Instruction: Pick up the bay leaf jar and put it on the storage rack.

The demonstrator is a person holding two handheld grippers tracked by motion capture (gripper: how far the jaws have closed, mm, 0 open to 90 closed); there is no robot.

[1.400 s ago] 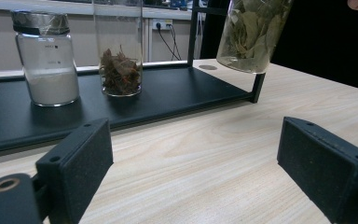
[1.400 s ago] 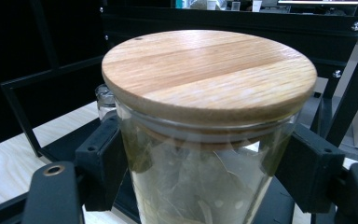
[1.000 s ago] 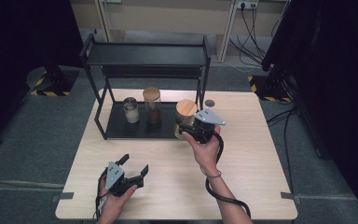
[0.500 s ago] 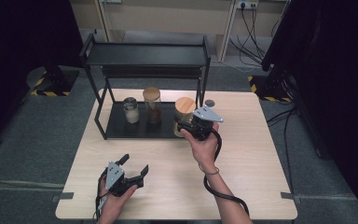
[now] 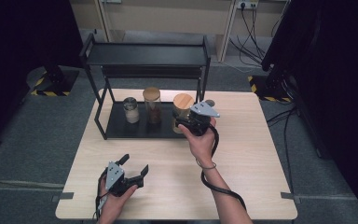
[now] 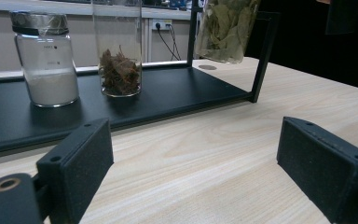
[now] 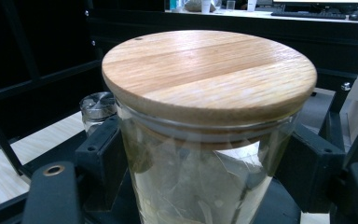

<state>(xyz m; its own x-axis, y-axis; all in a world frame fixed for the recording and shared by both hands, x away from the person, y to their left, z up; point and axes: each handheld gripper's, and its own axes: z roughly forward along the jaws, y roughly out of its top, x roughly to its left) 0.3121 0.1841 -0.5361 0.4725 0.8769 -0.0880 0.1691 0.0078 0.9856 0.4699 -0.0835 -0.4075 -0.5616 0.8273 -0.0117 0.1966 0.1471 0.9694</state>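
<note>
Two tongs in play. Right tongs (image 5: pixel 182 122) are clenched on the leaf jar (image 5: pixel 182 112), one black jaw on each side of the glass, just below its wooden lid (image 7: pixel 209 74). In the left gripper view the jar base (image 6: pixel 226 30) hangs clear above the rack's lower tray, at the tray's right end near the corner post. Left tongs (image 5: pixel 134 167) are released, jaws wide apart, nothing between them, low over the bare worktop (image 5: pixel 242 140) near the person's edge, well apart from the rack (image 5: pixel 144 56).

High view: rack stands at the far side of the worktop, lower tray (image 5: pixel 121 128) carries the powder jar (image 5: pixel 131 110) with metal cap and the tall jar (image 5: pixel 152 105) with wooden lid, side by side, left of the held jar. A small round disc (image 5: pixel 209 102) sits in the worktop just behind the right hand.

Left gripper view adds contents: white powder (image 6: pixel 51 86) roughly half full, brown dried clump (image 6: pixel 119 72) at the bottom of the tall jar, green leaves in the held one.

Right gripper view adds lid grain, both jaws pressed to the glass, and the powder jar's metal cap (image 7: pixel 98 105) behind on the left.
</note>
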